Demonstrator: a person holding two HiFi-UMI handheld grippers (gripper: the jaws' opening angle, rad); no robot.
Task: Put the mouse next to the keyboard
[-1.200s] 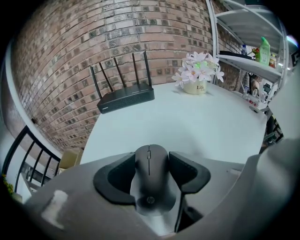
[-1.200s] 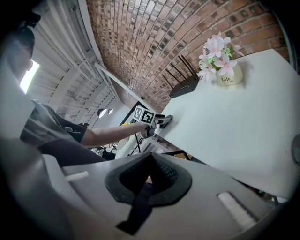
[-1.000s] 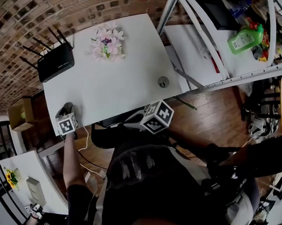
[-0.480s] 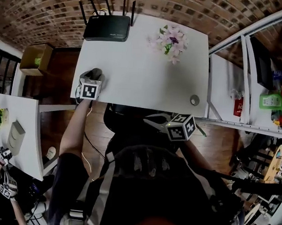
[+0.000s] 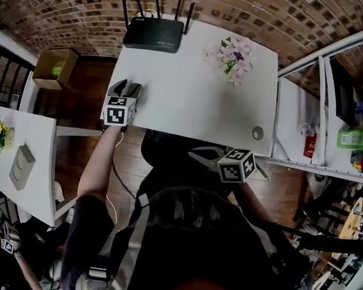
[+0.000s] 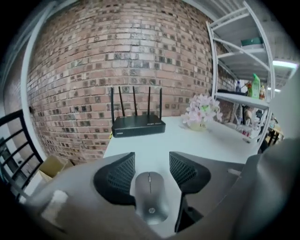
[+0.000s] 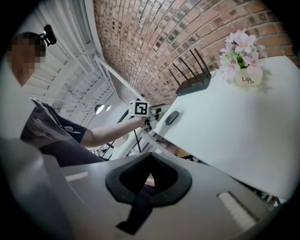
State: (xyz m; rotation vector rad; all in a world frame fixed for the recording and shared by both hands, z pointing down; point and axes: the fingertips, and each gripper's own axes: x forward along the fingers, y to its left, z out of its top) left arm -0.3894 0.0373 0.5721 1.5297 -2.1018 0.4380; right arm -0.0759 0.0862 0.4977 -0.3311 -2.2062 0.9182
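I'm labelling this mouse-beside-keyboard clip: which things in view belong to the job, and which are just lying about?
Job: mouse; left hand-held gripper, open around it; no keyboard in view.
Lying about: router; potted flowers; small round disc.

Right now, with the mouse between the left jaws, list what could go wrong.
1. The mouse lies near the left edge of the table. The left hand-held gripper is open around it, and an off-centre close might push it over that edge.
2. No keyboard shows in any view, so the spot to put the mouse down is unclear.
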